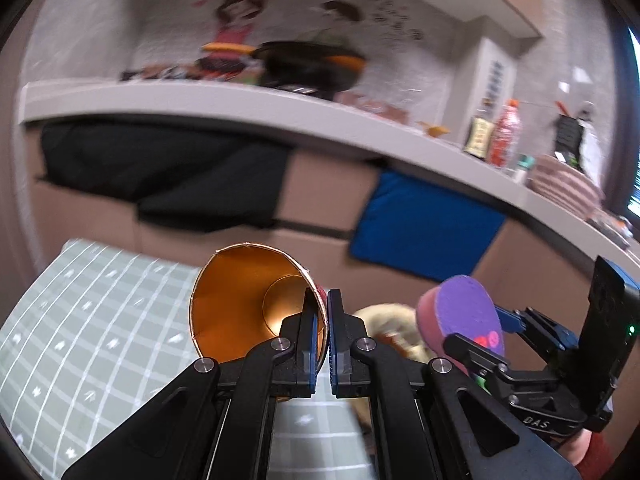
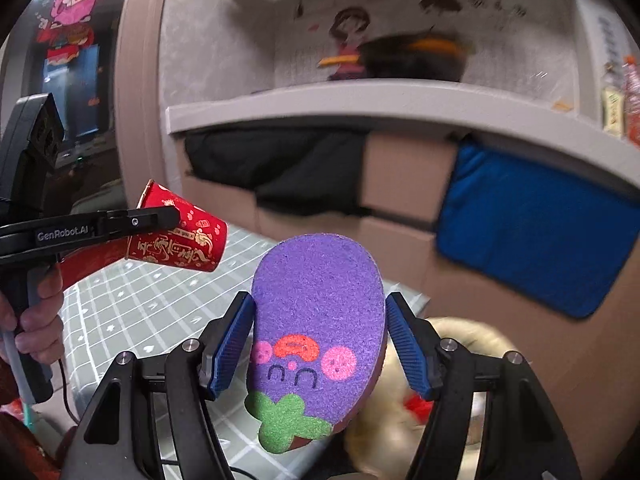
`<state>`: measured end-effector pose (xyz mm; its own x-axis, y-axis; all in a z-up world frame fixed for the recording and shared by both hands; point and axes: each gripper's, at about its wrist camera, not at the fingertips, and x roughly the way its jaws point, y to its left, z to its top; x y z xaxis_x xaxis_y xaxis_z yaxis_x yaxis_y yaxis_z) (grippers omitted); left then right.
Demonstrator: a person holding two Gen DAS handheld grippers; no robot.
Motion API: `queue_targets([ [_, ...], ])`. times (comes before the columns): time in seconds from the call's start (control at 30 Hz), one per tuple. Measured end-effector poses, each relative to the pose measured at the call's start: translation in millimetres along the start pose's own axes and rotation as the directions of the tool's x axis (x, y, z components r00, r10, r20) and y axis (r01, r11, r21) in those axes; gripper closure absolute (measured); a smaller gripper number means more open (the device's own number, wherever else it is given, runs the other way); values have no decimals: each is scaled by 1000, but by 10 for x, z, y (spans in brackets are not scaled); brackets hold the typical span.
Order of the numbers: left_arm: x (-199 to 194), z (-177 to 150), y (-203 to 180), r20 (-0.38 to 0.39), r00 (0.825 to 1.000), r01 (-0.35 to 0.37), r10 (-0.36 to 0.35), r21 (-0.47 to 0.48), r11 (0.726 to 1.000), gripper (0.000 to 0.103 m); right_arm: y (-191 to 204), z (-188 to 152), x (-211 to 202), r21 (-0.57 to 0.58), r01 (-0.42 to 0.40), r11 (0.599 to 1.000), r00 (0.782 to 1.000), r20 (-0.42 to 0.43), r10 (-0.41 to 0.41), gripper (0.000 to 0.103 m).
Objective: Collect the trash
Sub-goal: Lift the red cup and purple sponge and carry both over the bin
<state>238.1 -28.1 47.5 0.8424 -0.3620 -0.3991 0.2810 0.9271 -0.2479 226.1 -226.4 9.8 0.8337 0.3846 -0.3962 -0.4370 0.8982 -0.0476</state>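
Note:
My left gripper (image 1: 322,332) is shut on the rim of a red paper cup (image 1: 248,300) with a gold inside, holding it in the air on its side; the cup also shows in the right wrist view (image 2: 180,236), with the left gripper (image 2: 160,216) clamped on it. My right gripper (image 2: 320,344) is shut on a purple eggplant-shaped sponge (image 2: 316,328) with a drawn face and green stem, held up above the table. The sponge also shows in the left wrist view (image 1: 464,312), with the right gripper (image 1: 492,336) on it.
A table with a green grid-pattern cloth (image 1: 100,320) lies below. A fluffy cream plush thing (image 2: 460,360) sits under the sponge. Behind are cardboard boxes (image 1: 328,192), a blue cloth (image 1: 428,228), black fabric (image 1: 160,168) and a grey counter (image 1: 240,100) with a black pan and bottles.

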Motion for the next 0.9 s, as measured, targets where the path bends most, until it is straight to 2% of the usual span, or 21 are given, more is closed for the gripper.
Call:
queue_targets([
  [0.23, 344, 118, -713, -4, 993, 121, -121, 67, 990, 99, -625, 85, -435, 27, 148, 989, 987, 51, -149, 38],
  [0.33, 562, 104, -920, -33, 988, 155, -153, 82, 984, 99, -892, 67, -538, 47, 209, 977, 976, 47, -211, 38],
  [0.43, 796, 51, -1042, -75, 982, 180, -174, 82, 980, 99, -1115, 24, -570, 79, 234, 969, 971, 36, -237, 38],
  [0.67, 1294, -220, -1092, -184, 965, 199, -187, 53, 979, 99, -1407, -164, -479, 143, 240, 960, 970, -4, -241, 38],
  [0.9, 1706, -500, -1081, -270, 948, 188, -171, 38, 981, 99, -1633, -345, -182, 224, 194, 955, 981, -62, -184, 38],
])
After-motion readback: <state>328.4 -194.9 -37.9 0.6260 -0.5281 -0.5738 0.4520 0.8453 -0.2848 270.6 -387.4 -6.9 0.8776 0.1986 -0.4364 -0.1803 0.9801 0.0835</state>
